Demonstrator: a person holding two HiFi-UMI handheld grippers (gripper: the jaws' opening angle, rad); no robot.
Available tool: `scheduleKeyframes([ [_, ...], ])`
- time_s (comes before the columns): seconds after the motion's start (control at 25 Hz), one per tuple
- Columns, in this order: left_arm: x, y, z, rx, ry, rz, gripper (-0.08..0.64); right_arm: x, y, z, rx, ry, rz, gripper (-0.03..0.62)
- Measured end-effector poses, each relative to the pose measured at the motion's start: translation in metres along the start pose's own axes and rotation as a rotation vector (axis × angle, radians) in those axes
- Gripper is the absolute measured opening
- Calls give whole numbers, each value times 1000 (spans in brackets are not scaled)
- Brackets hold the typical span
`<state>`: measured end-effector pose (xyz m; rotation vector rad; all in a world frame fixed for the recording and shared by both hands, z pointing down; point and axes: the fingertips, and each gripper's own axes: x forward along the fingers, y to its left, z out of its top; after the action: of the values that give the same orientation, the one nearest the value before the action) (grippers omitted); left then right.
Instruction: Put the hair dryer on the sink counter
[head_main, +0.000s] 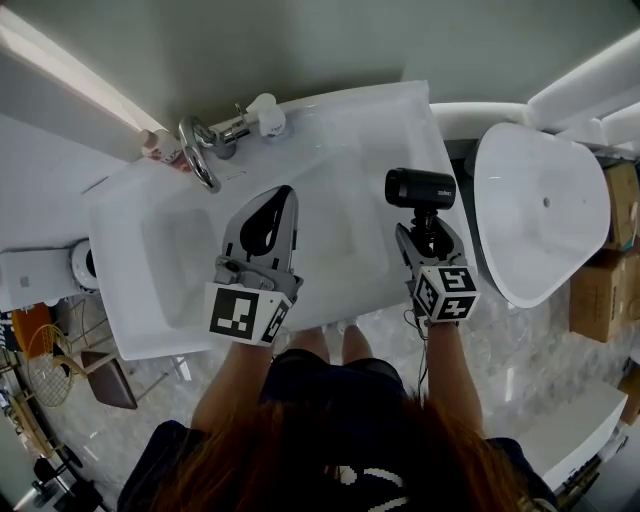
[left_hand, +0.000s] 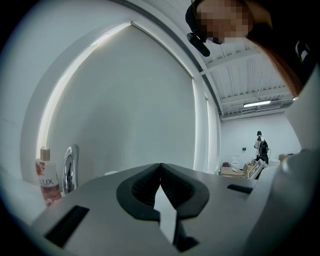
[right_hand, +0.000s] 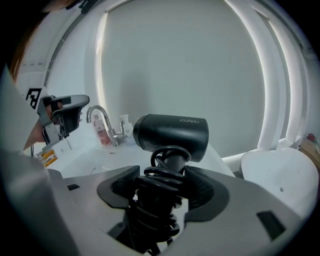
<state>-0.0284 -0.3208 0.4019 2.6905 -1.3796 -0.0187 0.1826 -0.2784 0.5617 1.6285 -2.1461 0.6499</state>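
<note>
Above the sink counter (head_main: 370, 130), right hand-held gripper (head_main: 428, 232) tilts down clamping hair dryer (head_main: 420, 187); left hand-held gripper (head_main: 284, 196) level, closed.

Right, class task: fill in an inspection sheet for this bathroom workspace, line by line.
Surface: white sink counter with a sunken basin.
Job's things: black hair dryer, upright over the counter's right end; contact cannot be told.
Clutter: faucet, pink bottle and white pump bottle at the back edge.
Grippers: left claw shut, empty; right claw shut on the hair dryer's handle.
Cables: cord coiled round the handle, inside the grip.
Surroundings: white tub on the right, cardboard boxes beyond.
</note>
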Motion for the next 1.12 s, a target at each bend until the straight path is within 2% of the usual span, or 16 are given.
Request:
scheduleKeyframes([
  [0.16, 1, 1, -8, -1, 18, 2, 18, 17, -3, -32, -47, 122, 3, 295],
  [0.32, 1, 3, -11, 2, 25, 7, 18, 27, -5, -54, -52, 212, 7, 295],
  [1.12, -1, 7, -13, 1, 33, 20, 18, 43, -8, -79, -7, 382, 18, 298],
])
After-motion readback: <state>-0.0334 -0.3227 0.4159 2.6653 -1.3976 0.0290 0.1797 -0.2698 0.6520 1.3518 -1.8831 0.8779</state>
